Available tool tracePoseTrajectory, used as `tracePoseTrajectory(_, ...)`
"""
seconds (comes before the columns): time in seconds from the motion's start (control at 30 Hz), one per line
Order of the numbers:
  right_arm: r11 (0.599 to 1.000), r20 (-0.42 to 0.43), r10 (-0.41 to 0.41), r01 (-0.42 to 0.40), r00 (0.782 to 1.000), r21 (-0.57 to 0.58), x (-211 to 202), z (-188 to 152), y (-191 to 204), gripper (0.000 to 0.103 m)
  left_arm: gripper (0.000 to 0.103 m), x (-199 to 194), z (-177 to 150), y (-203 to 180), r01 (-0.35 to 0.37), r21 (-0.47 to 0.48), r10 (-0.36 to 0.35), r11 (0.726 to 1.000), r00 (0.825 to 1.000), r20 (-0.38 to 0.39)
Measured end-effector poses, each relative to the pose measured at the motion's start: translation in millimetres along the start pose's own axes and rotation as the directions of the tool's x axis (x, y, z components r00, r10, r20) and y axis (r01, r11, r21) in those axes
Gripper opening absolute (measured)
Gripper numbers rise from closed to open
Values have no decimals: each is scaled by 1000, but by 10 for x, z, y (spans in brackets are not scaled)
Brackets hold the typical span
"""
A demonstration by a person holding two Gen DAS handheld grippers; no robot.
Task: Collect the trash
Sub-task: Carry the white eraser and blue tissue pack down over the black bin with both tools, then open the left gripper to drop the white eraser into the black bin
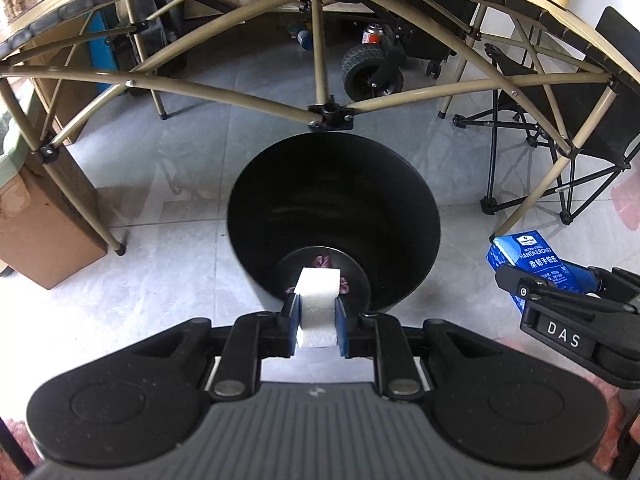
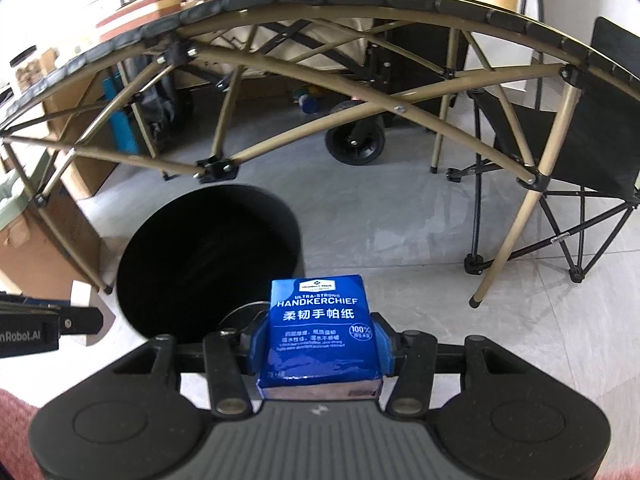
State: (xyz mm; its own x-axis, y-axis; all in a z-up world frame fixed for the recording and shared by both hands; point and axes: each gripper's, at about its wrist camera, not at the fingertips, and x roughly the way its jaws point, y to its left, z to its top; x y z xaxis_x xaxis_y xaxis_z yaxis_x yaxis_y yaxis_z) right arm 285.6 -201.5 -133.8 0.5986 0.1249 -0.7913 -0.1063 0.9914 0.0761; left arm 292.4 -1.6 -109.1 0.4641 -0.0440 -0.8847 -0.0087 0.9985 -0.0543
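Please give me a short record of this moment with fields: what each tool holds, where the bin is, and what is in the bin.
left tool: shut on a white foam block, held over the bin's opening
right tool: shut on a blue tissue pack, beside the bin, not over it
bin: black, round, open, on the floor under the folding table
bin contents: some purplish scrap at the bottom

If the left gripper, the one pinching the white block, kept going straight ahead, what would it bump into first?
Probably the black bin: the left gripper with its white foam block points into the open mouth, likely toward the bottom, though depth is unclear.
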Motion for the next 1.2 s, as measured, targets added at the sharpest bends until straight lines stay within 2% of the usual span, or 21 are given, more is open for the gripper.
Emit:
tracePoseTrajectory(0.43,994,3,-54,54,999,91,181,223,-190,50,19,320,483,-206,36,-105,-41,994,998,-47)
tracePoseTrajectory(0.77,987,-28,-100,102,995,123,358,217,-241,50,19,595,627,-286,55,-158,-73,986,991,-112)
tracePoseTrajectory(1.2,981,-62,-122,130,991,143,473,169,-318,50,19,845,767,-234,-6,-198,-22,980,991,-136)
